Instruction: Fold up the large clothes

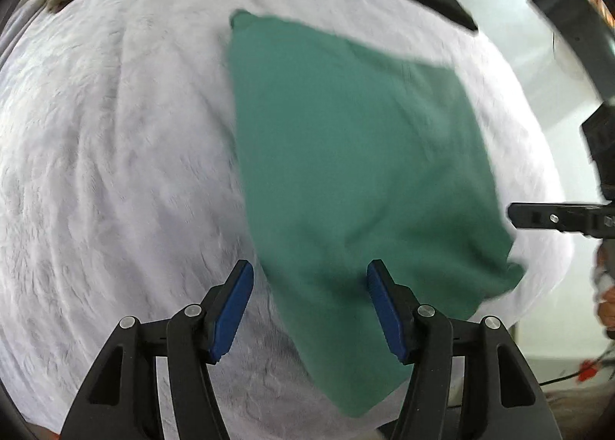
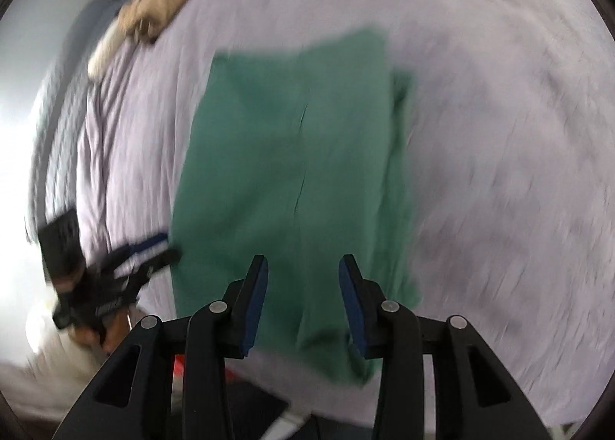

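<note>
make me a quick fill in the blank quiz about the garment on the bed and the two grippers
The folded garment is ____ in colour.
It lies on a ____ bedcover.
The left gripper has its jaws ____, gripping nothing.
The right gripper hangs ____ the garment.

Missing words: green; white; open; above

No readable txt in either view. Only lettering: a white mark on the black body of the left tool [image 2: 115, 271], seen at lower left of the right wrist view, too blurred to make out. No labels, brands, nos. or signs legible elsewhere.
</note>
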Tool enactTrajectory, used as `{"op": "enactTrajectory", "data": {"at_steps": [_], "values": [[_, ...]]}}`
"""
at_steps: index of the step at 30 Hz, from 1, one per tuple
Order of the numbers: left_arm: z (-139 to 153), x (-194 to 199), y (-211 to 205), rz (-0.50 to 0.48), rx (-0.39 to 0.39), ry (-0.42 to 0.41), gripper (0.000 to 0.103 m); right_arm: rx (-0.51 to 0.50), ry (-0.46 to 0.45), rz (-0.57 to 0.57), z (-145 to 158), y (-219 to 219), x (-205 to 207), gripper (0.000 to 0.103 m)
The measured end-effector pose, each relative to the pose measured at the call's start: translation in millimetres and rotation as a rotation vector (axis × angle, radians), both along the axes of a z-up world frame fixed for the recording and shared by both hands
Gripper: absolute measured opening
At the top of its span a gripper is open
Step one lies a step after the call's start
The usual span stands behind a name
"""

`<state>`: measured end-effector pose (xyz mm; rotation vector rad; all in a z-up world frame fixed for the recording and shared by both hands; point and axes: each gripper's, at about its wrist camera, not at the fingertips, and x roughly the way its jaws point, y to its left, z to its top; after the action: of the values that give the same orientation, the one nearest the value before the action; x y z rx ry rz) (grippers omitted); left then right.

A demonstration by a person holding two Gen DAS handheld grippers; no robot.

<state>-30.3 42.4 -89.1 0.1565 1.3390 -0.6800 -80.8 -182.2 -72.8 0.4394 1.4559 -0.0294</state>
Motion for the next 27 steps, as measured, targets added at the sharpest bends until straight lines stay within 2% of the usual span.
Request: {"op": "enactTrajectory", "data": {"at_steps": [1, 3, 4, 5, 9, 12, 15, 21, 24, 27], "values": [[-5.3, -5.5, 0.3, -0.010, 0.019, 0.004, 0.063, -0.050, 0.031, 0.014, -8.4, 5.6, -6.4, 0.032], [-15.7, -12.8, -5.0, -0.001, 0.026, 0.021, 0.076, -0.177, 0.066, 0.046, -22.4, 10.1, -13.3, 0.014], [-17.7, -14.4, -2.1, 0.009, 0.029, 0.022, 0.082, -0.210, 0.066, 0.041, -30.0, 8.1, -17.7, 0.014], [-20.2, -16.0, 2.4, 0.021, 0.016, 0.026, 0.082, -0.202, 0.068, 0.014, -35.2, 5.3, -20.0, 0.014], [-24.0, -18.2, 8.2, 0.047, 0.012, 0.037, 0.082, -0.092, 0.042, -0.162, -57.1, -21.2, -27.0, 0.014], [-25.2, -14.5, 2.3, 0.067, 0.028, 0.043, 0.082, -0.069, 0.017, -0.206, -62.0, -29.9, -34.3, 0.013], [-22.9, -16.2, -1.1, 0.084, 0.045, 0.051, 0.082, -0.057, 0.005, -0.259, -57.4, -37.4, -45.3, 0.017], [-14.7, -16.6, 0.1, 0.091, 0.072, 0.054, 0.082, -0.129, 0.012, -0.320, -38.2, -32.0, -74.5, 0.018], [-12.4, -18.0, 3.7, 0.091, 0.084, 0.054, 0.082, -0.212, 0.053, -0.334, -36.4, -22.3, -76.7, 0.018], [-12.9, -14.4, 5.7, 0.102, 0.095, 0.062, 0.082, -0.178, 0.075, -0.383, -42.5, -29.4, -77.0, 0.018]]}}
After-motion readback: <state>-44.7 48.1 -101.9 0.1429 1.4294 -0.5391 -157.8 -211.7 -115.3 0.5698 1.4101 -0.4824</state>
